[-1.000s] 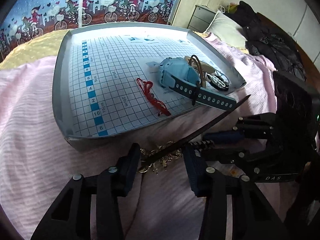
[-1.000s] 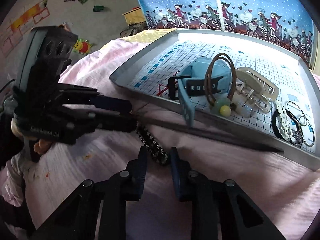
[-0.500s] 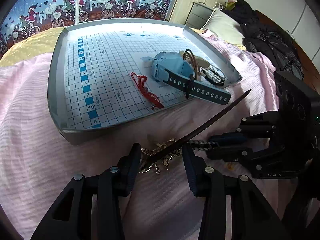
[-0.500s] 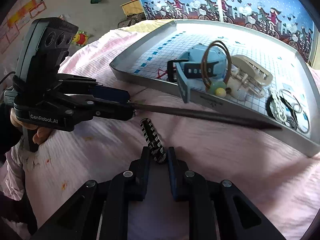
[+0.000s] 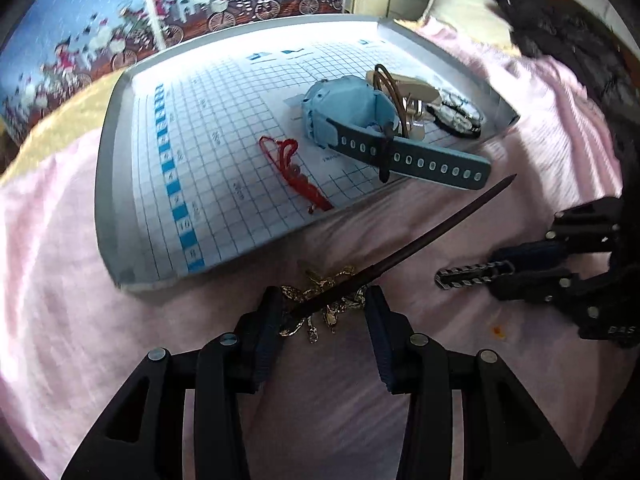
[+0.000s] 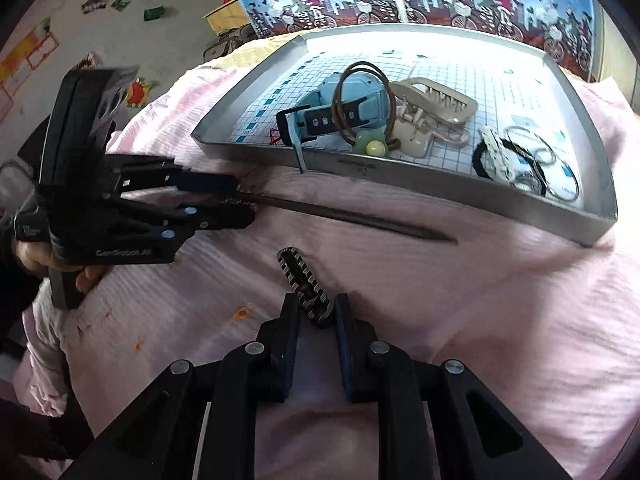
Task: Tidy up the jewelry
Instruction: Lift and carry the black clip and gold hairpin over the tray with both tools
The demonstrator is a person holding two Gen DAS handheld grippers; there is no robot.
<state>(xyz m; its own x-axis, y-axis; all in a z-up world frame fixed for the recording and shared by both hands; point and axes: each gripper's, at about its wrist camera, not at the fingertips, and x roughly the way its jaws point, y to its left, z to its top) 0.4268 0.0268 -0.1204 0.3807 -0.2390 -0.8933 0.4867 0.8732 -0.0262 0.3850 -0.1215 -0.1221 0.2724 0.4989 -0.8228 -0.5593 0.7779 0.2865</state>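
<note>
Progress: watch (image 5: 352, 120), claw clip (image 6: 436, 104), hair ties (image 6: 524, 160), red cord (image 5: 292, 168) in tray (image 5: 120, 184); two pieces left on bed | left gripper (image 5: 324, 320): fingers wide around hairpin (image 5: 420, 240) ornament end, shaft parallel to tray's near edge, tip pointing right | right gripper (image 6: 318, 320): fingers narrow on striped clip (image 6: 304, 284), long axis toward tray
</note>
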